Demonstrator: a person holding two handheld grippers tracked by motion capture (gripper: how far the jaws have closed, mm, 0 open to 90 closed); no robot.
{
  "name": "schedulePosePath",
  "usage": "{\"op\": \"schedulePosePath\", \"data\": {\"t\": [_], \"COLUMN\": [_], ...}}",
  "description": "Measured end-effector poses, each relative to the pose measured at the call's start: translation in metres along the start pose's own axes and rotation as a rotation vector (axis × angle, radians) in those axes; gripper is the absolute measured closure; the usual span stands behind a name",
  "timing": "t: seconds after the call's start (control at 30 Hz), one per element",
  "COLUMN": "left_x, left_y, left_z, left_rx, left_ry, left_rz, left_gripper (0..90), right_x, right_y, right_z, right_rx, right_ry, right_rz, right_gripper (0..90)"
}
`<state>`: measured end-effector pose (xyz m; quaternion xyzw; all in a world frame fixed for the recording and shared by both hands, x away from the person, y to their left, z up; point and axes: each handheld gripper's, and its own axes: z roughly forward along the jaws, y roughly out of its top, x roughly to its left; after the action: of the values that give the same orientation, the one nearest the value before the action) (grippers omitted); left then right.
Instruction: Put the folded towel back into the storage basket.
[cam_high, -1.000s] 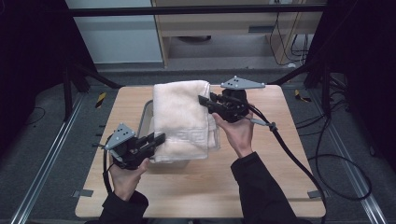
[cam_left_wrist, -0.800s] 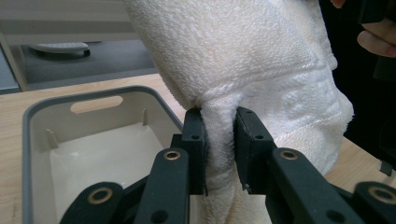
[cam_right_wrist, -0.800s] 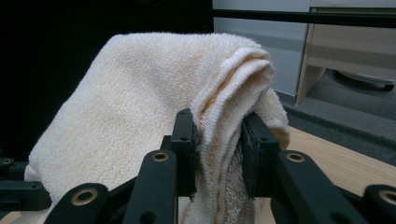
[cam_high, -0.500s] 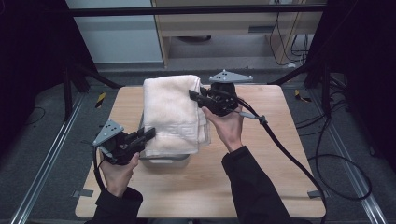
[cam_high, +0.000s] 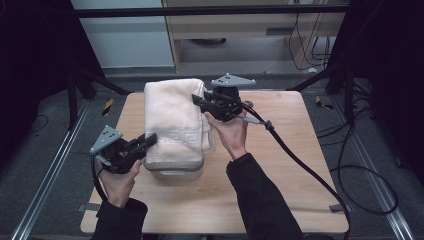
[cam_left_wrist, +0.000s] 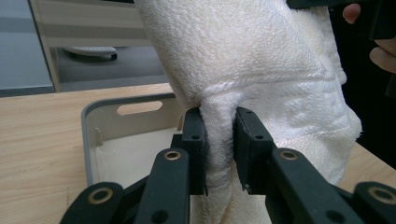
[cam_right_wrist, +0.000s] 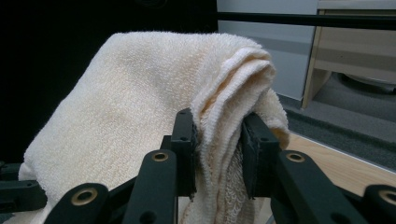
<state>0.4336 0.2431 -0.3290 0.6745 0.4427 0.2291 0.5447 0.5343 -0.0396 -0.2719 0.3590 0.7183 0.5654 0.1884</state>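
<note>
A cream folded towel (cam_high: 172, 120) hangs stretched above a grey plastic bin (cam_high: 175, 171) on the wooden table (cam_high: 280, 175). My left gripper (cam_high: 149, 141) is shut on the towel's near edge (cam_left_wrist: 219, 140), just over the bin's near left part. At the far right corner of the towel, my right gripper (cam_high: 198, 100) is shut on a thick fold (cam_right_wrist: 219, 135) and holds it higher. The bin's pale inside (cam_left_wrist: 135, 154) with a handle slot lies below the left jaws. The towel hides most of the bin in the high view.
Bare wood lies to the right and in front of the bin. A black cable (cam_high: 300, 160) trails from the right gripper across the table's right half. Beyond the far edge stand a wooden cabinet (cam_high: 250, 20) and dark frame rails.
Both grippers have carried the towel leftward and a little toward the near side, over the bin. The left hand has dropped lower and nearer; the right gripper has shifted left.
</note>
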Motion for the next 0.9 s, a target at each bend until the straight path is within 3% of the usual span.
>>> {"op": "schedulePosePath", "data": {"t": [0.5,0.9], "left_x": [0.021,0.037], "left_y": [-0.008,-0.021], "left_z": [0.010,0.025], "left_rx": [0.047,0.101], "left_ry": [0.043,0.083], "left_rz": [-0.003,-0.012], "left_gripper": [74.8,74.8], "right_x": [-0.002,-0.005], "right_y": [-0.012,-0.032], "right_z": [0.031,0.062], "right_rx": [0.039,0.086], "right_ry": [-0.018,-0.047], "right_rz": [0.023,0.039], "right_gripper": [69.8,69.8]}}
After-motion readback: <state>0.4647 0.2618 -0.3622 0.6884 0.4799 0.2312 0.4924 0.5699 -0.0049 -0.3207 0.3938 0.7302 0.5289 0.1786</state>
